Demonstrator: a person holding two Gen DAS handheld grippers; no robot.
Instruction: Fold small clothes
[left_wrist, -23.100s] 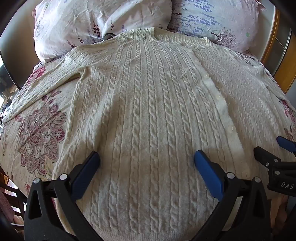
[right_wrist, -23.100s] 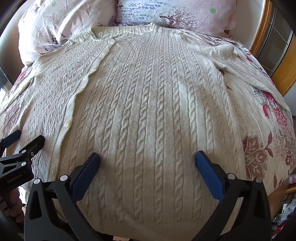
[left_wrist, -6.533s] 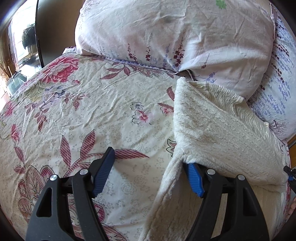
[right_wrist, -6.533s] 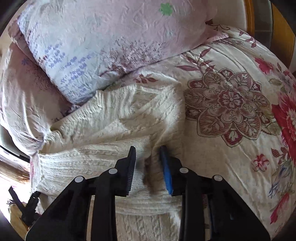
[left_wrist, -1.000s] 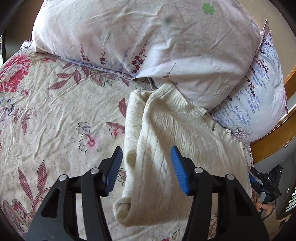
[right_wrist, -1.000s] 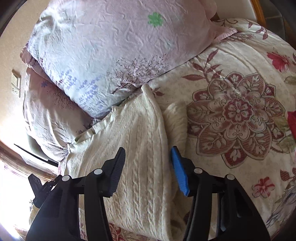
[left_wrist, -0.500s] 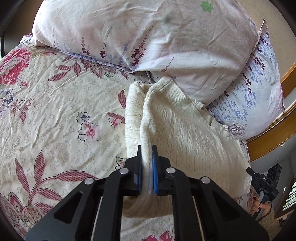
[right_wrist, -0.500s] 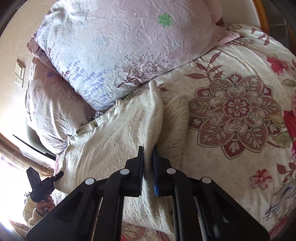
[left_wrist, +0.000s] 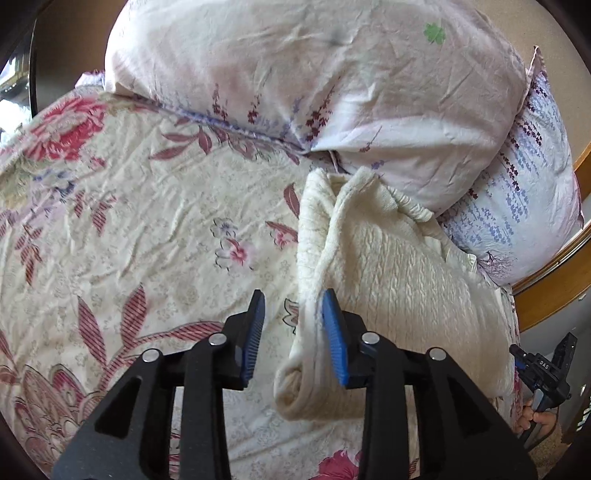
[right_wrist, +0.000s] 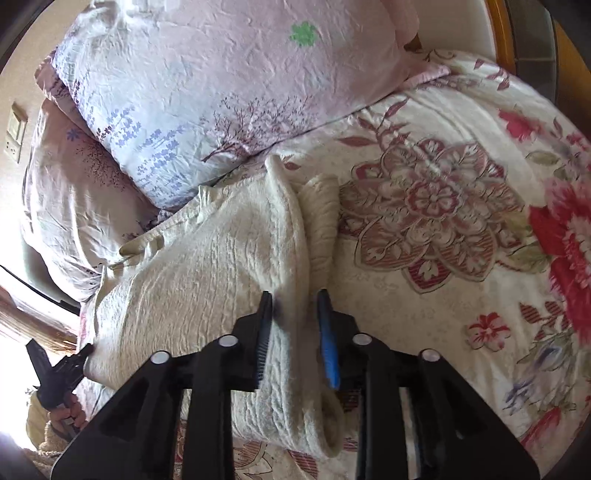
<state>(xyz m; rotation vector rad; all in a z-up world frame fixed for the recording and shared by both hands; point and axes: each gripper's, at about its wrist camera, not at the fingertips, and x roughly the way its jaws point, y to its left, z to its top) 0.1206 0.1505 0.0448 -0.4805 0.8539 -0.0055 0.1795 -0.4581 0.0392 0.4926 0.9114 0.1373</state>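
Observation:
A cream cable-knit cardigan (left_wrist: 399, 288) lies folded into a narrow bundle on the floral bedspread (left_wrist: 140, 236), its top against the pillows. My left gripper (left_wrist: 293, 336) is open at the bundle's left edge, its right pad touching the knit. In the right wrist view the cardigan (right_wrist: 207, 273) shows from the other side. My right gripper (right_wrist: 295, 332) is open, its jaws astride the bundle's right folded edge without pinching it. Each gripper also shows small in the other's view: the right one (left_wrist: 543, 373), the left one (right_wrist: 55, 369).
Two pale floral pillows (left_wrist: 332, 92) (right_wrist: 221, 85) lean at the head of the bed behind the cardigan. A wooden bed frame (left_wrist: 554, 291) runs along the right. The bedspread (right_wrist: 461, 240) spreads out on both sides of the bundle.
Both grippers were shut on the folded edges half a second ago. Both have now opened and let go of the knit, and the bundle rests on the bed.

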